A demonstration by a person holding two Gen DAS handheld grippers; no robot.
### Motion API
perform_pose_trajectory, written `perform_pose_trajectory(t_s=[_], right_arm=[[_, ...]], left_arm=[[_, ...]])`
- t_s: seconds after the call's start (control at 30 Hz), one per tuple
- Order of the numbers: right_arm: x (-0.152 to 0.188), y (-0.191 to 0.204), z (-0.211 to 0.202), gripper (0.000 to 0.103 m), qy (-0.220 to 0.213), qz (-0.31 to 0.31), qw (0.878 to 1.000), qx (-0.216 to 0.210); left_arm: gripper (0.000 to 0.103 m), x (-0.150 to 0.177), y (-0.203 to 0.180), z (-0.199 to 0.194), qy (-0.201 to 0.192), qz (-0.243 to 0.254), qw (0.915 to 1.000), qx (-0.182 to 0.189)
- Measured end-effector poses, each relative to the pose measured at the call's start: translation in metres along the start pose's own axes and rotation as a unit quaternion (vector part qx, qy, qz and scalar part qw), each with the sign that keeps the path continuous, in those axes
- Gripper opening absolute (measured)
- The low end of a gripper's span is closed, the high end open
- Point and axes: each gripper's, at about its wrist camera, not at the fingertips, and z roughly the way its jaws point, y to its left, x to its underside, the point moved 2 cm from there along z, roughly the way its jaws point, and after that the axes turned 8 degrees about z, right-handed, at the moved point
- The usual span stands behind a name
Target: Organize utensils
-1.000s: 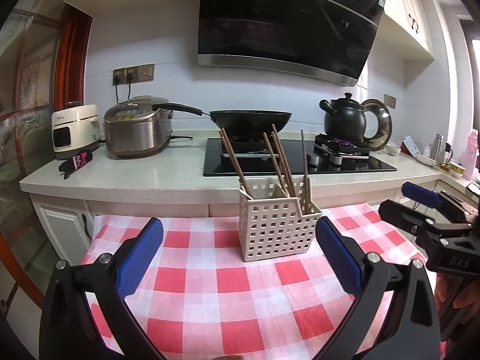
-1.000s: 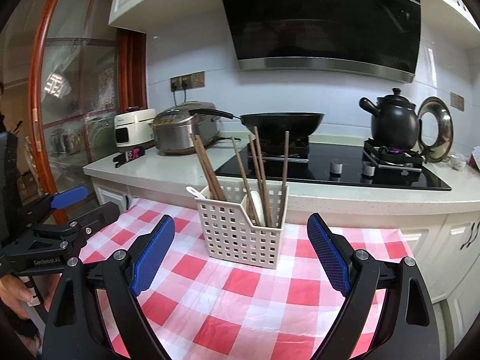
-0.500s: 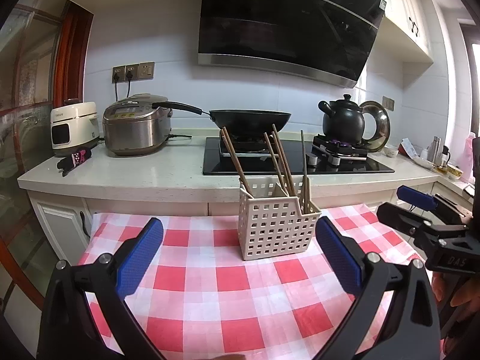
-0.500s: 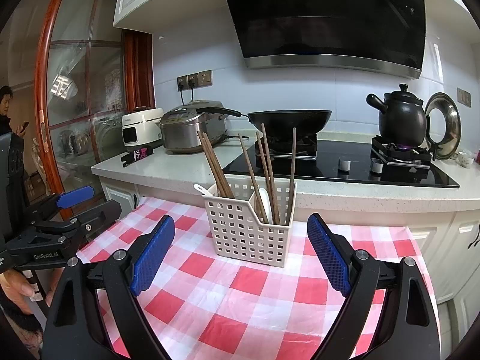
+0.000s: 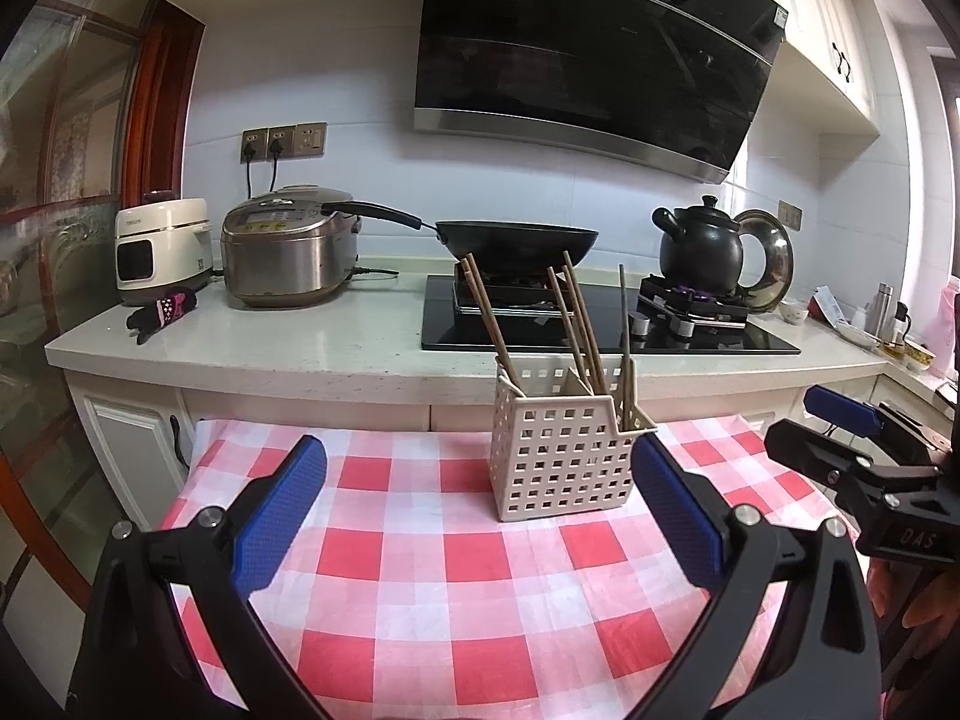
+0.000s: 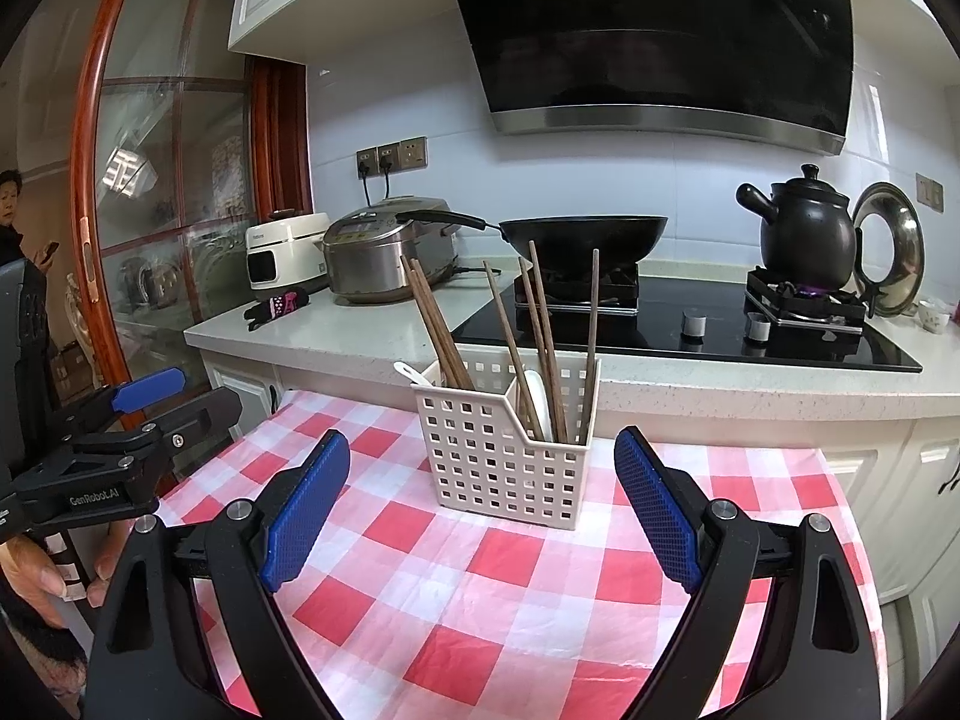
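A white perforated utensil caddy point(image 5: 564, 462) point(image 6: 504, 456) stands on the red-and-white checked tablecloth point(image 5: 420, 576) point(image 6: 480, 588). Several brown chopsticks point(image 5: 576, 324) point(image 6: 540, 330) lean in its compartments, and white spoons point(image 6: 540, 402) sit among them. My left gripper point(image 5: 480, 510) is open and empty, held back from the caddy on its near side. My right gripper point(image 6: 483, 504) is open too, nothing between its blue pads, also short of the caddy. Each gripper shows at the other view's edge.
Behind the table runs a pale counter point(image 5: 270, 348) with a rice cooker point(image 5: 282, 252), a small white appliance point(image 5: 162, 249), a black wok point(image 5: 516, 240) and a black kettle point(image 5: 702, 249) on the hob. A glass cabinet point(image 6: 156, 228) stands left. A person point(image 6: 9, 222) stands at far left.
Both grippers have risen and drawn back slightly, so the caddy sits a little lower in both views. Jaws stay open; nothing was grasped.
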Motion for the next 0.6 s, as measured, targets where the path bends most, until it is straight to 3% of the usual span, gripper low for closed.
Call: perform_pose_trajectory(t_s=[0.6], right_arm=[[0.0030,0.0012,0.0002,0.085,0.002,0.000,1.000,0.001]], left_arm=[[0.098,0.0024,-0.0065,0.0020,0.002,0.016,0.9998,0.010]])
